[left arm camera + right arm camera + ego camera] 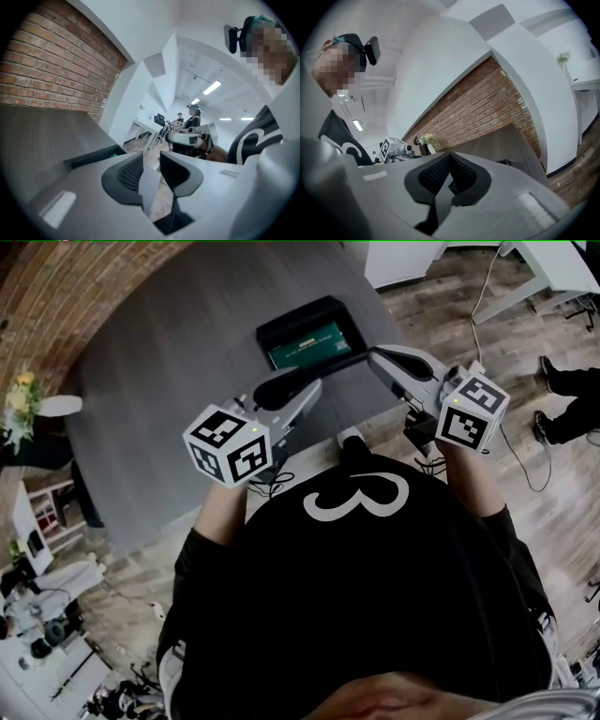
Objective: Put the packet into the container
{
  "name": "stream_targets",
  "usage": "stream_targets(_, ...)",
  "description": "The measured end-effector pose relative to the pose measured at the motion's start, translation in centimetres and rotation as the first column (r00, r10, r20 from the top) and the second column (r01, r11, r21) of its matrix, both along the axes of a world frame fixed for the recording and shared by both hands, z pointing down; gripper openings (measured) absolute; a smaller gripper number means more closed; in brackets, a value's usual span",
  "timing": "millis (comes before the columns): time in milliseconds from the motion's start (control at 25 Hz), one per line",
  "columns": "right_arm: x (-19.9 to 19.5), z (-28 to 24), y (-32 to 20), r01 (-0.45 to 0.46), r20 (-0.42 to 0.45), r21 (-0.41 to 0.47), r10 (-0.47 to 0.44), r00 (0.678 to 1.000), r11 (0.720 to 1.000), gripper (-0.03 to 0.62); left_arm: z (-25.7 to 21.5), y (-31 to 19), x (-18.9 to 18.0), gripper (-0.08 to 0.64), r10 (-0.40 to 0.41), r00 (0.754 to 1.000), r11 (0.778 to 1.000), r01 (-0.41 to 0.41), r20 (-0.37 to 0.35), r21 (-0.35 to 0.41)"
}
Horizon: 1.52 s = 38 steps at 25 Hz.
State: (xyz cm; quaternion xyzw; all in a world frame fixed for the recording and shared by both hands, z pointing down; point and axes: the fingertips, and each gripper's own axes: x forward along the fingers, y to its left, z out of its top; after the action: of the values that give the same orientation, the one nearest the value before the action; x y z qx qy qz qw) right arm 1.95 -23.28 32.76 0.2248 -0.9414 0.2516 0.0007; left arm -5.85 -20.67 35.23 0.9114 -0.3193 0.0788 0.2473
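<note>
My head camera looks steeply down on the table point(169, 371) and container point(270, 335). Each gripper camera sits close behind its jaws, facing sideways. All see the brick wall point(56, 296).

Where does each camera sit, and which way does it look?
Head view: on the head, steeply down at table, container with packet; left tool, right tool, shirt show.
Left gripper view: on the left tool, toward the right tool; own jaws, shirt show.
Right gripper view: on the right tool, toward the brick wall; own jaws, shirt show.
Shared: brick wall, table.
</note>
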Motion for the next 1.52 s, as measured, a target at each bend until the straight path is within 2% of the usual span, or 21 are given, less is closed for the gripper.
stream_targets(200, -2.1, -0.2, 2.2, 0.054, -0.012, 0.023, -0.053, 0.998, 0.998, 0.002, -2.6, 1.6, -0.3, 0.022, -0.065, 0.994, 0.997, 0.068, -0.086, 0.029)
stream_targets(360, -2.4, -0.5, 3.0, 0.057, -0.017, 0.036, -0.056, 0.998, 0.998, 0.002, -3.3, 2.5, -0.8, 0.012, -0.087, 0.99, 0.994, 0.094, -0.111, 0.058)
stream_targets(560, -2.6, -1.1, 3.8, 0.034, 0.017, 0.048, -0.035, 0.999, 0.998, 0.002, -4.1, 3.3, -1.5, 0.012, -0.119, 0.987, 0.986, 0.13, -0.11, 0.106)
stream_targets(800, -3.4, -1.5, 5.1, 0.052, 0.004, 0.082, -0.053, 0.999, 0.995, 0.0, -3.8, 4.1, -1.6, 0.012, -0.12, 0.99, 0.984, 0.128, -0.071, 0.124)
stream_targets(1080, -3.6, -0.9, 5.4, 0.054, 0.001, 0.059, -0.054, 0.999, 0.997, 0.0, -3.3, 3.7, -1.9, 0.012, -0.132, 0.99, 0.983, 0.137, -0.05, 0.118)
stream_targets(1520, -3.1, 0.5, 5.1, 0.043, -0.014, 0.019, -0.042, 0.999, 0.999, 0.002, -2.1, 3.7, -0.9, 0.012, -0.078, 0.997, 0.99, 0.079, -0.013, 0.12)
